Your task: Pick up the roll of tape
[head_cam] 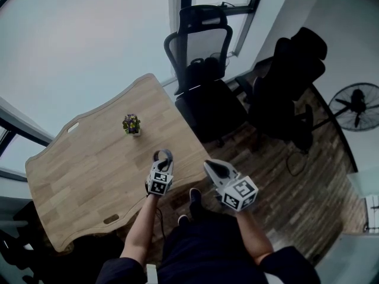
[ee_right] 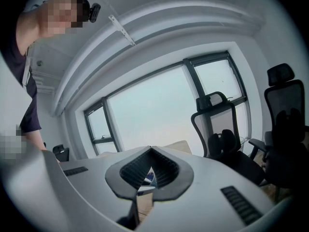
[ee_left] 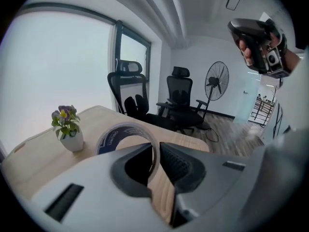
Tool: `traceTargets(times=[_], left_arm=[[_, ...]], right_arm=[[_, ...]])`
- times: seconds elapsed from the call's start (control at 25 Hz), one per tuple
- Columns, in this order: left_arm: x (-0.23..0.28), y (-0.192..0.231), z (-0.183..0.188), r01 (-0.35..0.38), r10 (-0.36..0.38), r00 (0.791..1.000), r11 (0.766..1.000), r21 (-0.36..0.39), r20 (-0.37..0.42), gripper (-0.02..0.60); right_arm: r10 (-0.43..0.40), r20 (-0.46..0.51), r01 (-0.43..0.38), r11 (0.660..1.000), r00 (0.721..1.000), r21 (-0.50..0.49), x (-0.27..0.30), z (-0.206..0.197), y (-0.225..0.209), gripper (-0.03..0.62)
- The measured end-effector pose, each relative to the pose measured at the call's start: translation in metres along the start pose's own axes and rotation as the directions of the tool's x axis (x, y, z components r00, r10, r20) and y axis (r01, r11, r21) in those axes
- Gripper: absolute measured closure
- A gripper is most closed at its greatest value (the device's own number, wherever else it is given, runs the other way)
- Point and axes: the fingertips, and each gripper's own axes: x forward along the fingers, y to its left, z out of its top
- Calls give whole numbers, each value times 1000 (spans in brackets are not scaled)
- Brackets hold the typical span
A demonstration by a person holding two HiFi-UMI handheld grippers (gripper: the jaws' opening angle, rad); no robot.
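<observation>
L gripper [ee_left: 155, 148] is clamped narrow on the roll of tape [ee_left: 110, 138]. The left gripper view shows the grip best: one jaw sits inside the ring, the other outside, pinching the wall on the roll's right side. The roll stands on edge, w/ a dark blue printed label facing the camera and the wooden table [head_cam: 89, 170] showing through its hole. In the head view the roll is only a small grey ring at the jaw tips, over the table's near edge close to the person. Whether it's clear of the wood can't be told there. R gripper [ee_right: 150, 147] is closed, tips touching, w/ nothing held. The right gripper view shows the ribbed pads meeting at the front, w/ a small gap behind them. The head view puts it just right of the L gripper, off the table and over the floor. The left gripper view alone shows it from outside, high at upper right, w/ a hand [ee_left: 247, 52] wrapped round it. A small white flower pot [ee_left: 72, 140] stands on the table beyond the roll, well apart from it. Two black office chairs [head_cam: 201, 58] are past the table's far end, and a standing fan [head_cam: 357, 104] is at far right. The right gripper view looks up at the windows, w/ the person's dark sleeve at left.
</observation>
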Motion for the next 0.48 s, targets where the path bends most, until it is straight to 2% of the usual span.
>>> traceTargets(times=[0.24,0.48], left_arm=[[-27,-4,32,-21,18,994,1000,22,109,534],[-71,-2,63,-46,52,967,998,-30,251,534]], right_arm=[[1,0,-1,999,1000,-37,-1,0,5,588],[4,-7,-4,997,1000,-74,2,-3,15,588]])
